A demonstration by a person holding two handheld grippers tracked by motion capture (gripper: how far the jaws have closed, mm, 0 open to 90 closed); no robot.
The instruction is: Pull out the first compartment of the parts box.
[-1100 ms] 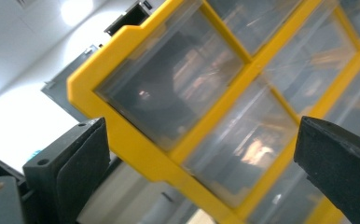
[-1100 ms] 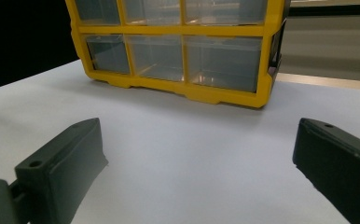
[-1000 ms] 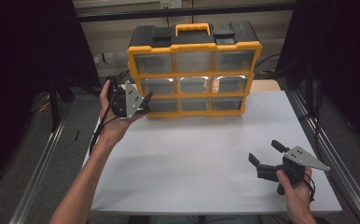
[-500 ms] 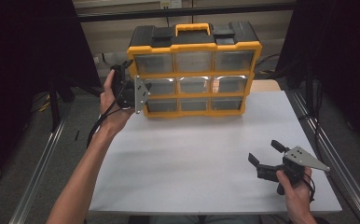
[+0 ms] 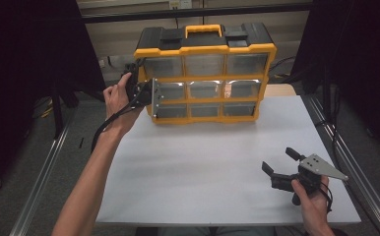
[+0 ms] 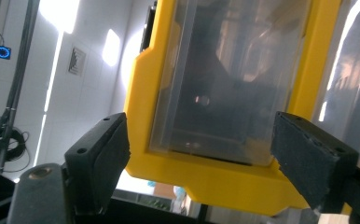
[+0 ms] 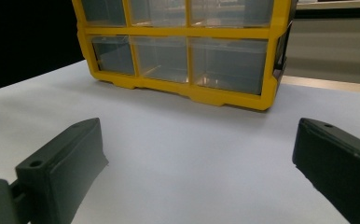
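Since the earlier frames, the left tongs [image 5: 146, 93] were carried from in front of the cabinet's left drawers to its left edge, and their jaws were being drawn closer together; the right tongs [image 5: 279, 169] were kept where they had been.

The yellow-and-black plastic organiser cabinet with clear drawers [image 5: 205, 73] was stood upright at the far side of the white desk [image 5: 203, 162], its nine drawer fronts turned toward the person, its yellow carry handle [image 5: 204, 30] on top. In the left gripper view, the yellow frame [image 6: 215, 182] at one corner of the cabinet and a clear drawer front [image 6: 215, 84] were seen between the two black jaws. The jaws were held apart on either side of that corner, and no pad was seen pressed on it. In the high view these tongs were held by the left hand [image 5: 116, 101] against the left end of the middle row of drawers, with a black cable trailed down along the forearm.

The right tongs were held low over the near right part of the desk, well apart from the cabinet, gripped by the right hand [image 5: 313, 196]. Their jaws were spread wide, with only bare desk between them in the right gripper view, where the cabinet's lower rows were seen farther off.
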